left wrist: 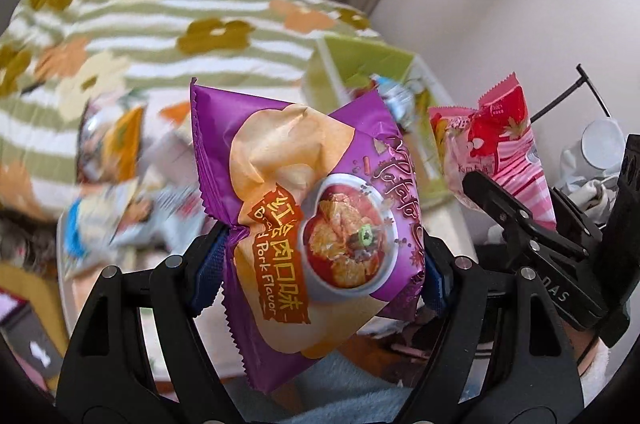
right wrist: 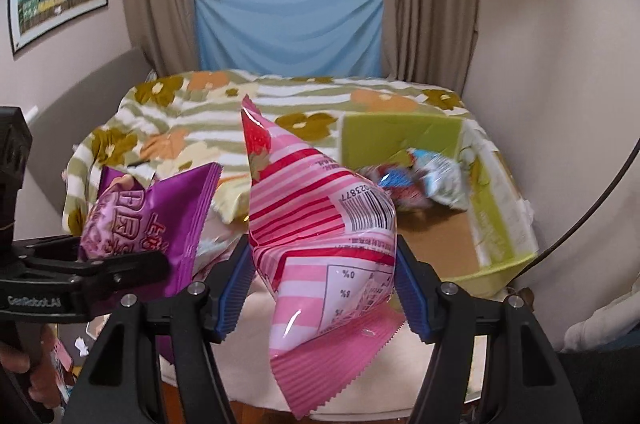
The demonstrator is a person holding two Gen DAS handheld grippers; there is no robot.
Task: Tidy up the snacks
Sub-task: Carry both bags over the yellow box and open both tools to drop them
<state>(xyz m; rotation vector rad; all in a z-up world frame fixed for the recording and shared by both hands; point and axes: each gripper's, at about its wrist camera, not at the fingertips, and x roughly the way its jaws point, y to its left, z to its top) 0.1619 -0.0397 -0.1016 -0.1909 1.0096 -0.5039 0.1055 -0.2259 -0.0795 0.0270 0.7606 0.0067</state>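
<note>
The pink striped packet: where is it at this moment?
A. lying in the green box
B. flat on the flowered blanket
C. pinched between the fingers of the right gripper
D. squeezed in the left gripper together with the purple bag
C: the pink striped packet is off the surface, squeezed between the blue pads of the right gripper, while the green box lies behind it and the left gripper holds only the purple bag.

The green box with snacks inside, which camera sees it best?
The right wrist view. There the green box shows its back wall, side wall, brown floor and a few snack packets inside. In the left wrist view, the box is blurry and mostly hidden behind the purple chip bag.
</note>
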